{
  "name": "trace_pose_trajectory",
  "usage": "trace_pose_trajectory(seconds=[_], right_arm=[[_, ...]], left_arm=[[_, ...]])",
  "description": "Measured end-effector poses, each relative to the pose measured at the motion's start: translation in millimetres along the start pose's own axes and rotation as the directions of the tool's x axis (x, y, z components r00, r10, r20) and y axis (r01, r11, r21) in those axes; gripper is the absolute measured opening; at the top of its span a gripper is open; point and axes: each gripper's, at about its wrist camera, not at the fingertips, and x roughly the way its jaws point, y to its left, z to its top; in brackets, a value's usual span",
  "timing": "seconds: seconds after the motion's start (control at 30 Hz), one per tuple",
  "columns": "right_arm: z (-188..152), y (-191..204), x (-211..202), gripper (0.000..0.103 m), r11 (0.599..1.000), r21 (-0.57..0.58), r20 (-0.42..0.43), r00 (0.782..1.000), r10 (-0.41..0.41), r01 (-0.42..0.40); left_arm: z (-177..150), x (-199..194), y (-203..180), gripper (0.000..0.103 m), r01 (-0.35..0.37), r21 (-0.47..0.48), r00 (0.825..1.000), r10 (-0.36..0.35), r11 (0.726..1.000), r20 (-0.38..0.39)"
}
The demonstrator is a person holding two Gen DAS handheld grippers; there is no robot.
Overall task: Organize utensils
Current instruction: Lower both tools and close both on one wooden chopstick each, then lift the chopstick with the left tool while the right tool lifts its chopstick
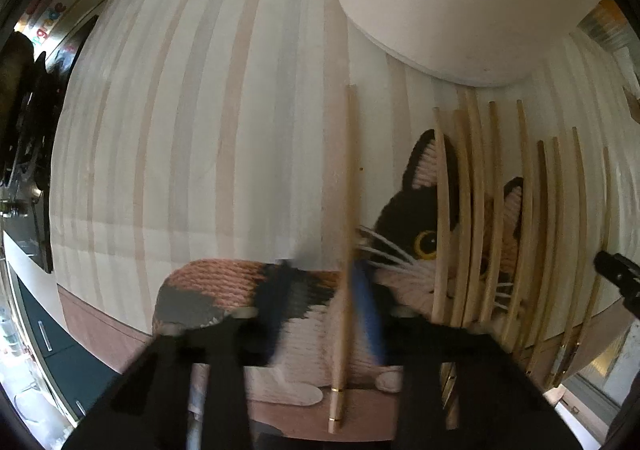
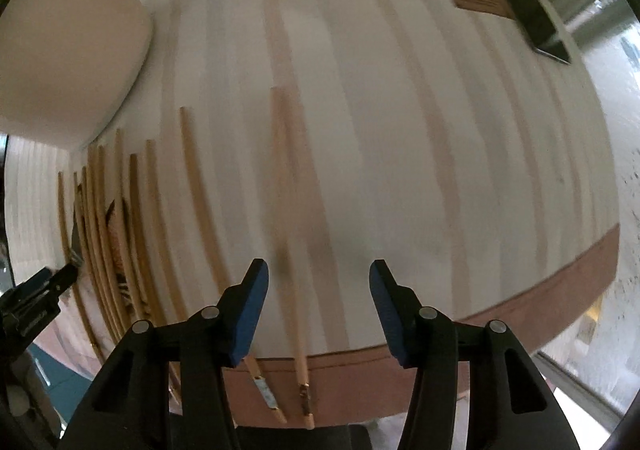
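Striped tablecloth point(image 2: 360, 130) w/ slim bamboo chopsticks point(image 2: 192, 186).

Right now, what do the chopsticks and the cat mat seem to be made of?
Chopsticks: probably pale bamboo or wood with a matte look; the lone chopstick has gold bands near one end. Cat mat: apparently coiled yarn or cord, by its ribbed rows.

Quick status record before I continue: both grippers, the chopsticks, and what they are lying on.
left gripper: blurred, a single chopstick between the fingers; grip cannot be confirmed
right gripper: open, holding nothing, a loose chopstick on the table below the gap
chopstick row: roughly parallel, partly over the cat mat
surface: striped tablecloth
white container: beyond the row
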Motion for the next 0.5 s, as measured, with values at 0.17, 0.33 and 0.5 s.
trace_pose_trajectory(seconds=[0.17, 0.33, 0.5], right_arm=[[-2.3, 18.9, 1.4, 0.017, 0.998, -0.05, -0.002, 0.999, -0.037, 0.037], [6.1, 23.3, 0.6, 0.008, 0.998, -0.053, -0.002, 0.999, -0.037, 0.037], [6.3, 49.2, -4.2, 0.007, 0.992, -0.114, 0.016, 0.999, -0.044, 0.046]], left_arm=[[2.7, -1.1, 5.3, 0.005, -0.03, -0.051, 1.0, 0.03, 0.998, 0.001], [10.2, -3.8, 25.9, 0.005, -0.008, -0.108, 1.0, 0.006, 0.994, -0.015], [15.9, -10.9, 32.8, 0.005, 0.007, -0.099, 1.0, -0.009, 0.995, -0.019]])
